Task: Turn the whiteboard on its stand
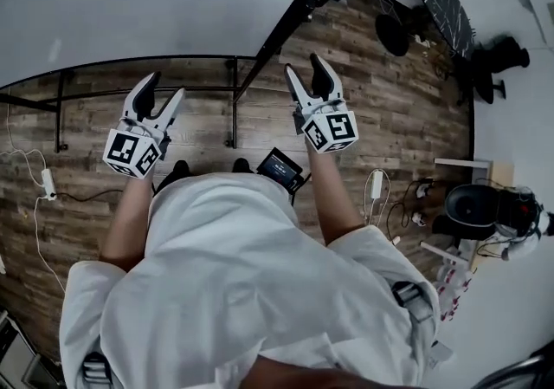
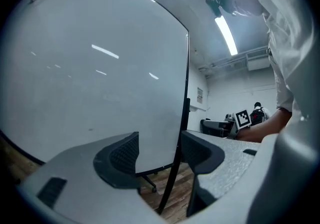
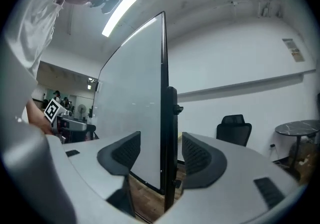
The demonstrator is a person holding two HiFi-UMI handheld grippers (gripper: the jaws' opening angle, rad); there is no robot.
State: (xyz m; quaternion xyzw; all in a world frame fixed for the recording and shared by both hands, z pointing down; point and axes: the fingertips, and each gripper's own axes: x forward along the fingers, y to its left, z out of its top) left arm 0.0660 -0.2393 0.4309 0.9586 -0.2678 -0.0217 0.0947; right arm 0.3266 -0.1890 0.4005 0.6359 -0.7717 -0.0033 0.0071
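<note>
There is one whiteboard [image 3: 132,103], one round table [image 1: 443,6] far right, and two grippers: left gripper [image 1: 167,86] and right gripper [image 1: 303,65].

Glossy whiteboard [image 2: 90,68] in black metal stand [image 3: 170,118] over rough wood-plank floor [image 1: 389,93].

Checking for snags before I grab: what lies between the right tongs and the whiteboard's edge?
Nothing, only bare air. The right gripper view shows the right tongs open, with the whiteboard edge straight ahead, lined up with their gap, beyond the pads.
</note>
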